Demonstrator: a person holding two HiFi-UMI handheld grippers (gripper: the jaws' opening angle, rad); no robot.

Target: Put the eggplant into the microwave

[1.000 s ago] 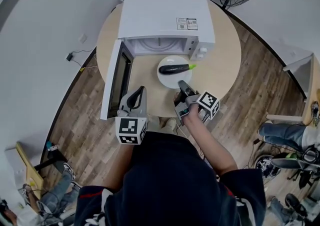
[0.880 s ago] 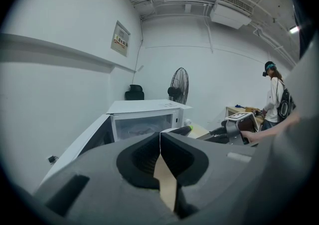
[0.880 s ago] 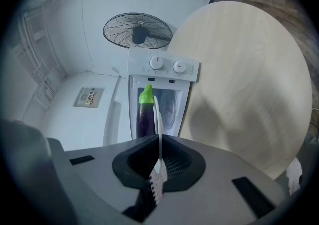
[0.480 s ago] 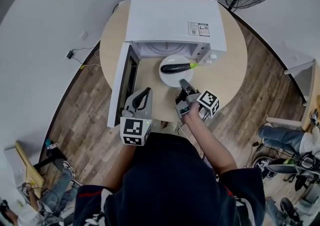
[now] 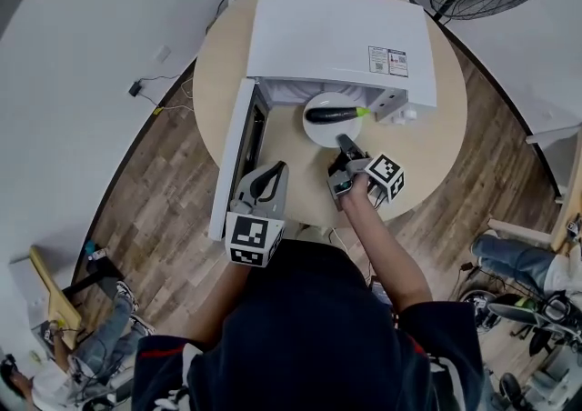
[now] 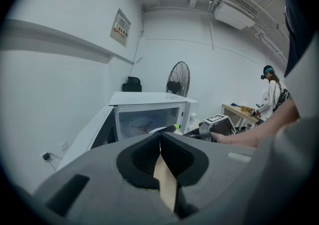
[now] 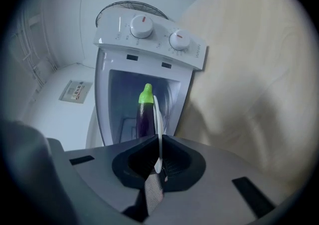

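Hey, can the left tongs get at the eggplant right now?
Probably yes: only bare table lies between the left tongs and the eggplant on its plate, though they are shut and the right tongs grip the plate's rim.

Open microwave [image 5: 336, 32], door [image 5: 235, 159] at left

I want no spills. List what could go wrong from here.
1. The right claw pinches the plate only at its near rim; a tilt could roll the loose eggplant off.
2. The plate's far edge is at the microwave opening and might catch its frame.
3. The left claw, shut and empty, hangs beside the open door and could bump it.
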